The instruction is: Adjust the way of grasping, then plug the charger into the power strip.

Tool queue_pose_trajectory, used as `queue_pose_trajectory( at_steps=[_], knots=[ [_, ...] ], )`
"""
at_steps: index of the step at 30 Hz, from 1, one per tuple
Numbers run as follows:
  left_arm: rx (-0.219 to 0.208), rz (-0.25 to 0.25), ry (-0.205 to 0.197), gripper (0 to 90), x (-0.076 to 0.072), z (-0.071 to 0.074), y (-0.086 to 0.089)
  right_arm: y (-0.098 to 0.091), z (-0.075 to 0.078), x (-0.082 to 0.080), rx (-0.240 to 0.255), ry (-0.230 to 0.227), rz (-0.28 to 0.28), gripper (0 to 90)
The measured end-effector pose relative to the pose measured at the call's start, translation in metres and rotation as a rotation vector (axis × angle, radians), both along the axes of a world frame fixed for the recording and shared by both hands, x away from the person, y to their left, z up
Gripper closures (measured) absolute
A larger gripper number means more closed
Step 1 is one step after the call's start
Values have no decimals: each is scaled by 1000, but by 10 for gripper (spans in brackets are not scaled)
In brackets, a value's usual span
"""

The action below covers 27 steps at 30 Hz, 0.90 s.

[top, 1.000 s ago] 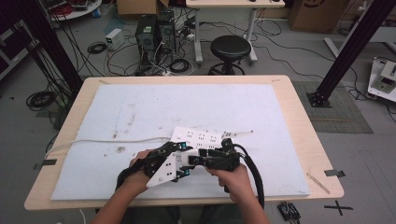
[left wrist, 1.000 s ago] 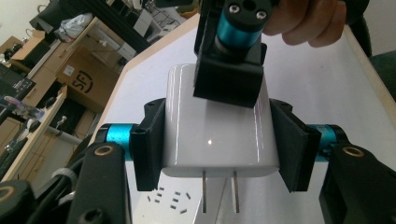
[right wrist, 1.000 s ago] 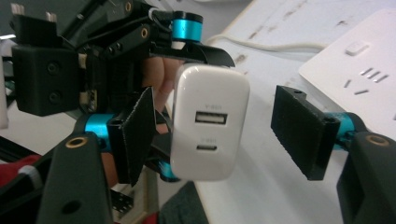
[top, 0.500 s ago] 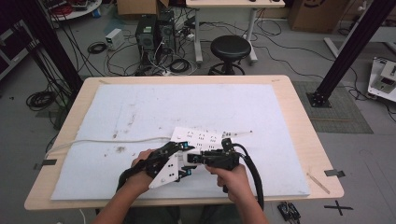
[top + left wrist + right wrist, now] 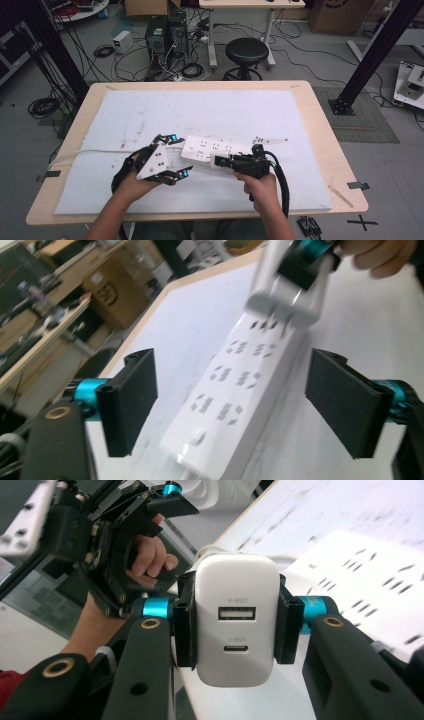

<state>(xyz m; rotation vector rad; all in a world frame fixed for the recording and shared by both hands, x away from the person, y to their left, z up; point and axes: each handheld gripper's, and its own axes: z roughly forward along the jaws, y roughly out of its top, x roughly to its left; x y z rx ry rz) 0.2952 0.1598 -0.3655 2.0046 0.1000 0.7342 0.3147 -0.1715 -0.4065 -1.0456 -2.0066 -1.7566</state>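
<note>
The right tool [image 5: 216, 161] is clamped on a white charger [image 5: 236, 620], its two black jaws pressing the charger's sides; the face toward the camera carries a USB-A port above a USB-C port. In the left tool view the charger [image 5: 284, 290] hangs prongs-down just above the far end of a white power strip [image 5: 235, 390], apparently not yet seated, though blur makes this hard to judge. The left tool [image 5: 179, 156] is spread wide, holding nothing, its jaws standing on either side of the strip's near end without touching it. The strip [image 5: 212, 150] lies on the white mat [image 5: 210, 115] covering the counter [image 5: 325, 145], its cord [image 5: 85, 152] trailing left.
</note>
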Motion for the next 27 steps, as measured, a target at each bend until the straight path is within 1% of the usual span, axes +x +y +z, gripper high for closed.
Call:
queue_pose_trajectory(
  at_steps=[3,4,6,8,9,11,13,16,17,22,24,27],
  knots=[
    [3,51,20,191,7,4,17,-4,4,2,0,-22,-20,632],
    [-5,66,26,191,9,5,22,-5,4,2,0,-30,-27,632],
    [-13,88,31,191,12,7,31,-7,6,3,1,-30,-32,631],
    [-27,109,36,191,13,8,38,-8,6,4,-7,-45,-43,632],
    [-28,113,35,191,14,8,40,-8,6,4,-4,-41,-48,632],
    [-30,123,36,191,14,9,44,-9,6,5,-4,-43,-55,631],
    [-28,121,38,191,15,10,45,-10,6,6,-3,-49,-60,632],
    [-24,126,39,191,16,11,46,-11,6,6,-6,-47,-66,631],
    [-29,127,43,191,17,11,47,-11,6,6,-6,-45,-66,631],
    [-30,141,53,191,19,9,52,-10,5,8,1,-35,-73,631],
    [-33,154,59,191,20,8,55,-10,5,9,1,-43,-84,631],
    [-35,172,71,191,21,6,59,-10,5,10,4,-39,-100,632]
  ],
)
